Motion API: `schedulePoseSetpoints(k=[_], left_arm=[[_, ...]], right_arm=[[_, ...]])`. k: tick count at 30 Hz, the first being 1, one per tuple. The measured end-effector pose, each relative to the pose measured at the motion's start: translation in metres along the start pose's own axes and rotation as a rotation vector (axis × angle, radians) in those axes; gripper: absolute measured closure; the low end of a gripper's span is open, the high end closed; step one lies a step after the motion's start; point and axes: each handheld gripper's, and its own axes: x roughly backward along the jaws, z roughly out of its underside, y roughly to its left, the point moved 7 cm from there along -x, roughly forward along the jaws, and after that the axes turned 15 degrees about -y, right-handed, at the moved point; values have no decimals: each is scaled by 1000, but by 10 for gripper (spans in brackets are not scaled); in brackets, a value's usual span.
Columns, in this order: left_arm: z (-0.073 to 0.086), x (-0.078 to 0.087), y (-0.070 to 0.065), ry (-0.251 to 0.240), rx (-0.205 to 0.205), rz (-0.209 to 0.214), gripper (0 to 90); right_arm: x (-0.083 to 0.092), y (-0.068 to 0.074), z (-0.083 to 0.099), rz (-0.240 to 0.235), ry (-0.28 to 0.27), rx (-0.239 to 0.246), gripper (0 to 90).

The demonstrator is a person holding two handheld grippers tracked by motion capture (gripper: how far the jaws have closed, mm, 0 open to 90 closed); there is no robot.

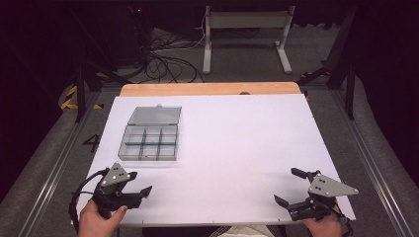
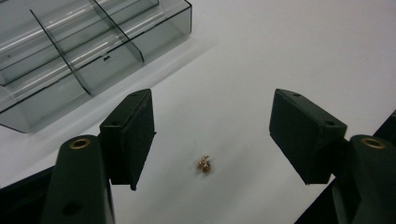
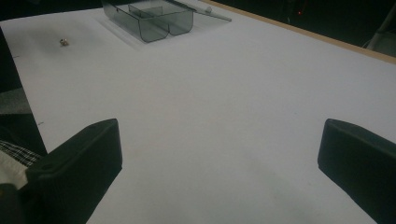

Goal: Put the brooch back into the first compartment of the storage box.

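Nothing has gone into the box yet, as far as I can judge. The small gold-coloured piece (image 2: 204, 164) — it looks like a tiny earring or stud, too small to name surely — lies loose on the white bench (image 1: 237, 143), between the spread jaws of the left gripper (image 2: 212, 135) and not touching either one. That gripper is released, its jaws wide apart, poised low over the piece near the front left of the bench. So I would put the work at its very start: the pick-up is not yet made, and carrying the piece over and dropping it in a compartment is all left to do.

The clear plastic organiser box (image 1: 148, 142) stands just beyond the left gripper, lid (image 1: 155, 115) folded back flat behind it. Its compartments, split by thin dividers, look empty from every angle I have — no glint of anything inside.

The right gripper (image 1: 291, 190) waits at the front right corner, well apart from box and piece, jaws likewise wide and holding nothing.
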Motion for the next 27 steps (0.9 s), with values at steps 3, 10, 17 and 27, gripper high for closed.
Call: schedulePoseSetpoints(k=[3, 10, 17, 27], left_arm=[[2, -2, -1, 21, -8, 5, 332], [5, -5, -2, 64, -43, 14, 358], [9, -8, -4, 108, -65, 26, 380], [15, -15, -4, 175, -57, 46, 392]], right_arm=[[0, 0, 0, -1, 2, 0, 6], [0, 0, 0, -3, 3, -3, 6], [0, 0, 0, -6, 3, -3, 6], [-1, 1, 1, -9, 4, -6, 6]])
